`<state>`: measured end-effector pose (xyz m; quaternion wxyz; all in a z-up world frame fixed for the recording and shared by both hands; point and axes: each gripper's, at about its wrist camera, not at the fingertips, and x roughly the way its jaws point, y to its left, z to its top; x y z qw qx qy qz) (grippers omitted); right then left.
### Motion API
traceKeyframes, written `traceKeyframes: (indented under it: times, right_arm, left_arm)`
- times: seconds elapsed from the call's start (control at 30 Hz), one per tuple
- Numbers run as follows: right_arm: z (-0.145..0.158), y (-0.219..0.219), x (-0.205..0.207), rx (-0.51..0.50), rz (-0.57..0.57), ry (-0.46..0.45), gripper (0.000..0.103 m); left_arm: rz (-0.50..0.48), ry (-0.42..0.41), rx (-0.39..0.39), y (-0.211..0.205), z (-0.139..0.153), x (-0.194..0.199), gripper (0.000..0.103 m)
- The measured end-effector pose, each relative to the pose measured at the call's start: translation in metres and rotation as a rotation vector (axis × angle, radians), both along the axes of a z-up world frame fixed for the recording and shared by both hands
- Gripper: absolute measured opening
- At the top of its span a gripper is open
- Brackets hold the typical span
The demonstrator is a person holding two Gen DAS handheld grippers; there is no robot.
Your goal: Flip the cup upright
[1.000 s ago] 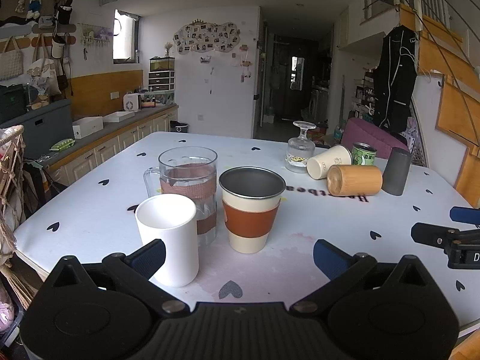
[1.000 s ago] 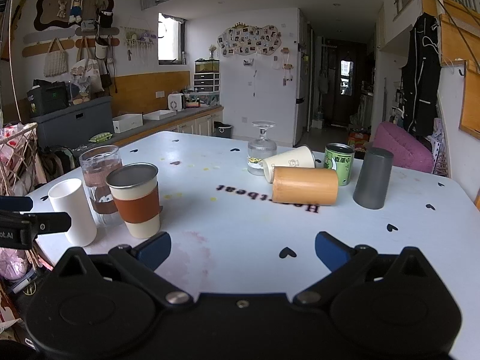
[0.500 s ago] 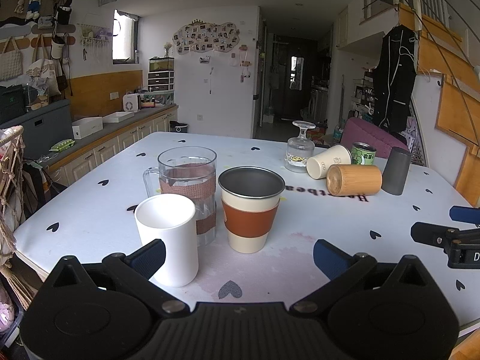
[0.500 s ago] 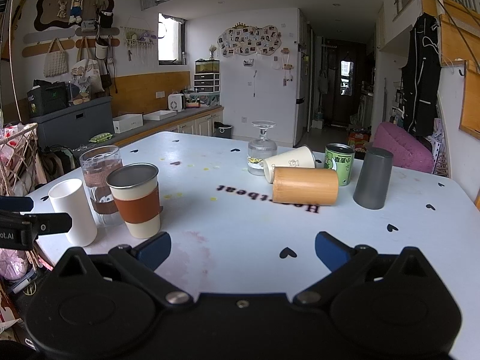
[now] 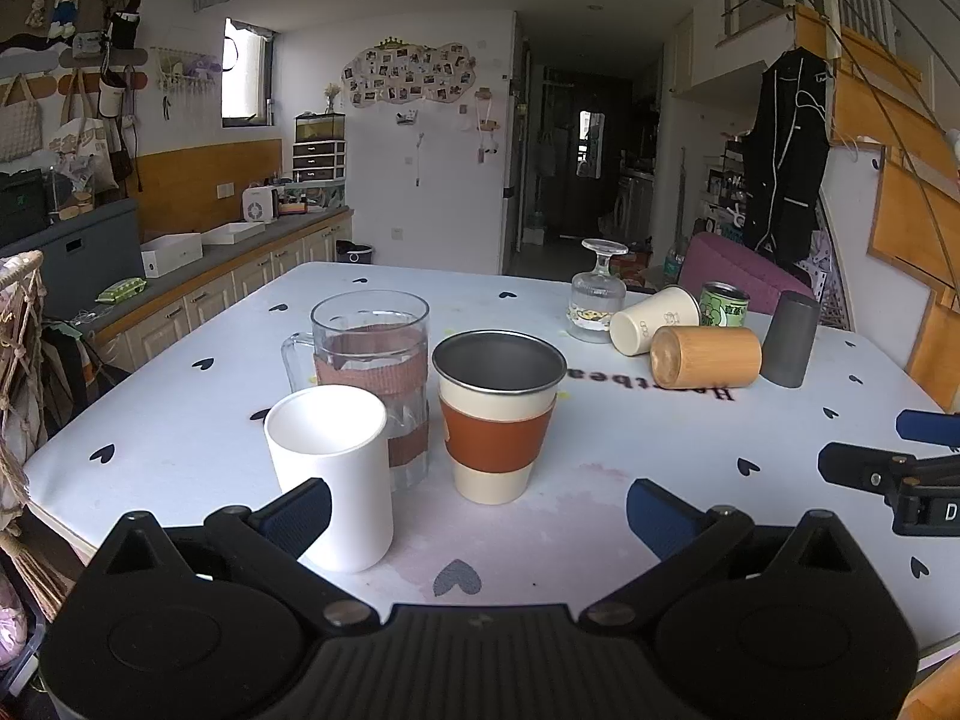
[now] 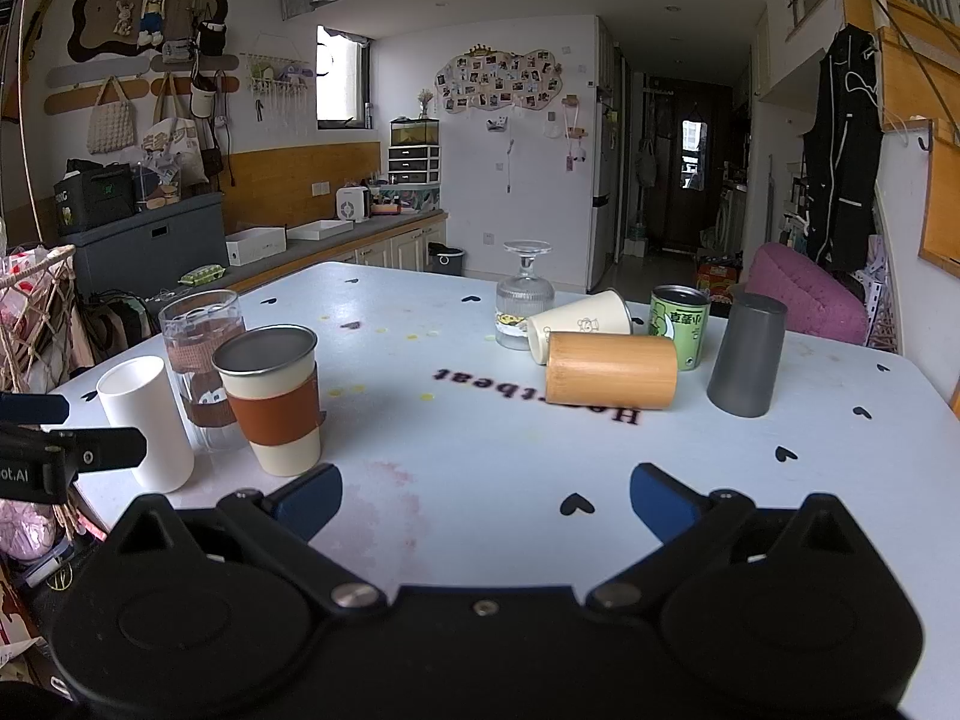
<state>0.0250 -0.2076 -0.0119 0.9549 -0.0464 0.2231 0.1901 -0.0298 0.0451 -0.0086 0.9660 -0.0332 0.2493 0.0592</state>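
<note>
A bamboo cup [image 6: 611,369] lies on its side at the far middle of the white table [image 6: 480,438]; it also shows in the left wrist view [image 5: 705,356]. A cream paper cup [image 6: 579,324] lies on its side behind it. A dark grey cup [image 6: 746,354] and a stemmed glass [image 6: 525,303] stand upside down. A white cup [image 5: 330,468], a glass mug [image 5: 369,360] and an orange-sleeved steel cup [image 5: 495,414] stand upright. My left gripper [image 5: 477,516] is open and empty just before the white cup. My right gripper [image 6: 486,498] is open and empty, well short of the bamboo cup.
A green can [image 6: 678,324] stands upright behind the bamboo cup. A pink chair [image 6: 804,300] stands past the table's far right edge. A counter with drawers [image 6: 336,240] runs along the left wall. A woven basket [image 6: 36,312] stands by the left edge.
</note>
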Motion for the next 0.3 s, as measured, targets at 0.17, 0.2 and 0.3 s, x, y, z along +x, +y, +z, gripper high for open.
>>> traceKeyframes:
  times: [0.17,0.2,0.3]
  right_arm:
    - [0.0001,0.0001,0.0000,0.001,-0.001,0.001,0.103]
    - [0.0003,0.0002,-0.0001,0.001,-0.001,0.000,0.103]
    - [0.0003,0.0001,0.0000,0.001,0.000,0.000,0.103]
  left_arm:
    - [-0.001,0.000,0.000,-0.0003,-0.0002,0.0001,0.103]
    - [0.000,0.000,0.000,0.0000,0.0001,0.0000,0.103]
    - [0.002,0.002,0.001,-0.0003,0.0000,0.0001,0.103]
